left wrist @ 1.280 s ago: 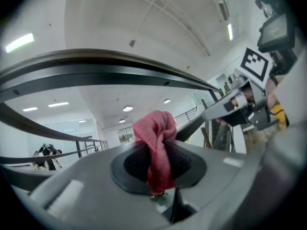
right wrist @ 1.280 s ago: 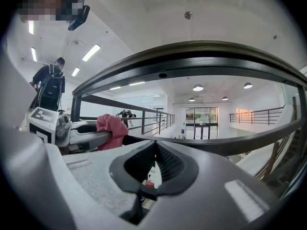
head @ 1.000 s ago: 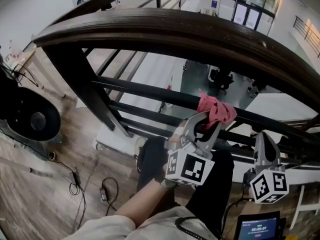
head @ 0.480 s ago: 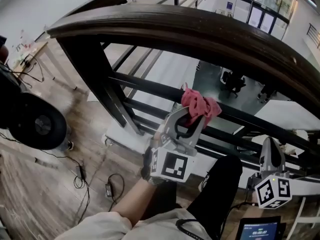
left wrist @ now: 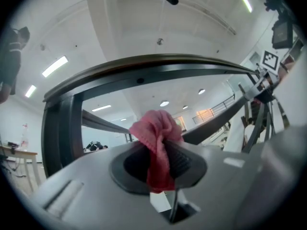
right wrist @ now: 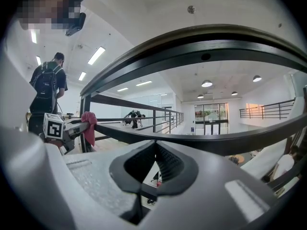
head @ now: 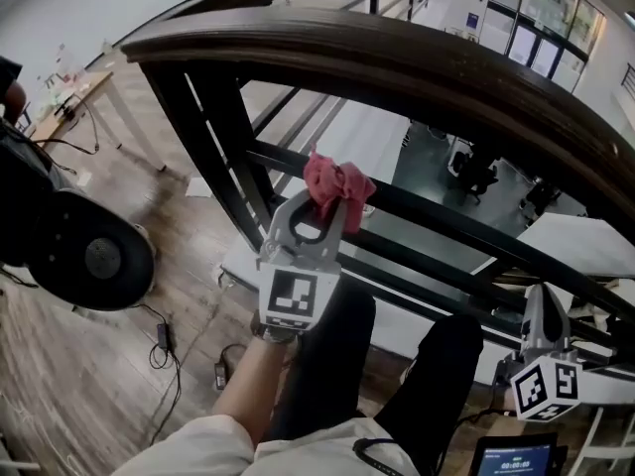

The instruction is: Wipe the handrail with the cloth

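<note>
Pinching the cloth (head: 335, 180), left tool (head: 331, 206) holds it at a lower rail (head: 442, 218) beside the post (head: 212, 117); right tool (head: 543, 299) closed, empty.

left gripper (head: 330, 209), cloth (head: 335, 180) slid left along bar (head: 466, 228)

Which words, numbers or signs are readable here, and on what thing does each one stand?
None reads clearly.
Small screen, bottom of head view: digits, too small to read.
Blue sign, far background: blurred.
On left gripper and right gripper: square markers only, no letters.
</note>
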A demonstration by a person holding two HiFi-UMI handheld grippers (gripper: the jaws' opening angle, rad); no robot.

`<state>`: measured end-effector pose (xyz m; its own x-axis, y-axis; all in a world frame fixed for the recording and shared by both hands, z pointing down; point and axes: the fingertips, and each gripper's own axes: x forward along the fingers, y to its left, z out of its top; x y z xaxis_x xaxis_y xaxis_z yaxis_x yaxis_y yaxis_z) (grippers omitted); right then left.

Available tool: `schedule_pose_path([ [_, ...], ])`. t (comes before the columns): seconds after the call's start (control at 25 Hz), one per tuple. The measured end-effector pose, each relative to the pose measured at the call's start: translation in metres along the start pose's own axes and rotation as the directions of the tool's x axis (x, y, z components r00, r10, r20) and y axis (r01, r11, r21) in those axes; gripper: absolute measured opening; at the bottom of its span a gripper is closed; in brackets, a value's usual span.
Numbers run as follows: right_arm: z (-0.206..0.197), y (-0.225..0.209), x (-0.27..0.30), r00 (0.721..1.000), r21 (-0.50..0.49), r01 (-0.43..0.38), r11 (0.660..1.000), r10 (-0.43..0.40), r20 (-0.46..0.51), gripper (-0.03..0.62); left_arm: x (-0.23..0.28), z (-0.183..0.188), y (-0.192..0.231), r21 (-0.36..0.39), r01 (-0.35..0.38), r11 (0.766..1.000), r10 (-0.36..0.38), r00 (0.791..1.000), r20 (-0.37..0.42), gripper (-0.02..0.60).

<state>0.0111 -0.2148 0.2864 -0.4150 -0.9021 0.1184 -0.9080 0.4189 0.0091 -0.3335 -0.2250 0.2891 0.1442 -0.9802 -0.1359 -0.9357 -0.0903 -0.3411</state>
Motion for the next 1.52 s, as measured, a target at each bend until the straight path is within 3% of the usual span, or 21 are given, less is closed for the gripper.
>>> schedule_pose_path([
  [0.4,0.006,0.011,0.011,1.0,-0.012,-0.027,1.0,0.027,-0.001,0.003,0.001,-0.021,0.101,-0.024,-0.171,0.985,0.168,0.982,-0.082,0.077],
  [0.72,0.012,-0.005,0.028,1.0,-0.009,-0.025,1.0,0.025,0.008,0.003,0.011,-0.041,0.174,0.068,-0.279,0.958,0.287,0.922,-0.26,0.077],
  [0.8,0.011,-0.011,0.014,1.0,0.009,0.006,1.0,-0.006,0.006,0.002,0.016,-0.036,0.17,0.041,-0.269,0.962,0.27,0.925,-0.267,0.075],
  [0.96,-0.004,-0.038,-0.015,0.999,0.026,0.034,0.999,-0.034,0.004,0.003,0.008,-0.029,0.139,-0.109,-0.258,0.96,0.224,0.941,-0.252,0.074],
  [1.16,-0.002,-0.064,-0.04,0.999,0.022,0.052,0.998,-0.052,0.006,0.002,0.009,-0.009,0.095,-0.098,-0.199,0.975,0.163,0.943,-0.291,0.074],
  [1.52,0.011,-0.096,-0.045,0.997,-0.016,0.075,0.997,-0.075,0.013,0.003,0.034,0.014,0.031,-0.09,-0.146,0.985,0.117,0.957,-0.266,0.074],
])
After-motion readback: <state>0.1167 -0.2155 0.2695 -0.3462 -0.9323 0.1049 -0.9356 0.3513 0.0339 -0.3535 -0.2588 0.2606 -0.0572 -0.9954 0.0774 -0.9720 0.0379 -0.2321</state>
